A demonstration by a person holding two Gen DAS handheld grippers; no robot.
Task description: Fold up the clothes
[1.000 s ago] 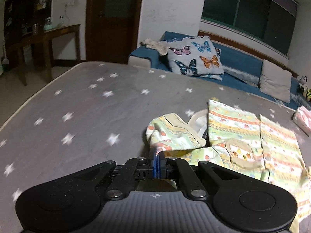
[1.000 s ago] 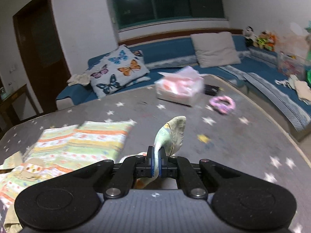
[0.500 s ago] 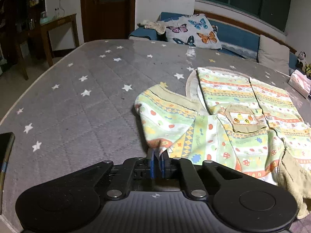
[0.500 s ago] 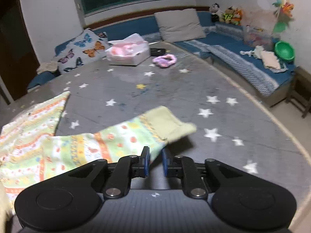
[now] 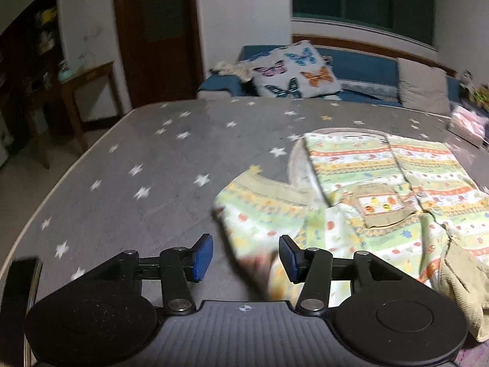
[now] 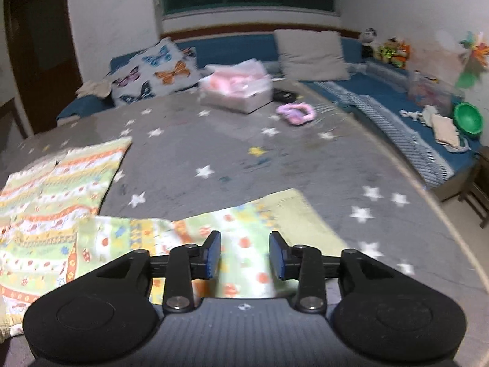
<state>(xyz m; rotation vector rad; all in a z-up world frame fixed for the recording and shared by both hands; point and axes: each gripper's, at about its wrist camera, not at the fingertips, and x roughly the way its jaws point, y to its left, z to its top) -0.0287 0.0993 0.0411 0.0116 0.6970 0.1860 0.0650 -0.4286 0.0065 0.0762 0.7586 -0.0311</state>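
A child's striped pastel garment [image 5: 382, 189] with a beige chest pocket lies spread on the grey star-print bed [image 5: 152, 165]. My left gripper [image 5: 246, 258] is open just above the bed, with the folded-in left sleeve [image 5: 262, 214] lying between its blue pads. In the right wrist view my right gripper [image 6: 244, 257] is open over the other sleeve [image 6: 244, 226], which lies stretched flat to the right on the bed [image 6: 275, 159]. The garment's body [image 6: 55, 189] lies to its left. Neither gripper holds cloth.
A dark phone [image 5: 18, 284] lies at the bed's near left edge. A pink-filled box [image 6: 238, 87] and a pink ring toy [image 6: 295, 113] sit at the far side. A blue sofa [image 6: 397, 116] with cushions surrounds the bed. A wooden side table [image 5: 82, 91] stands left.
Both grippers have opened and let go of the sleeves. The right sleeve was drawn out and now lies flat. The left sleeve now rests on the bed.
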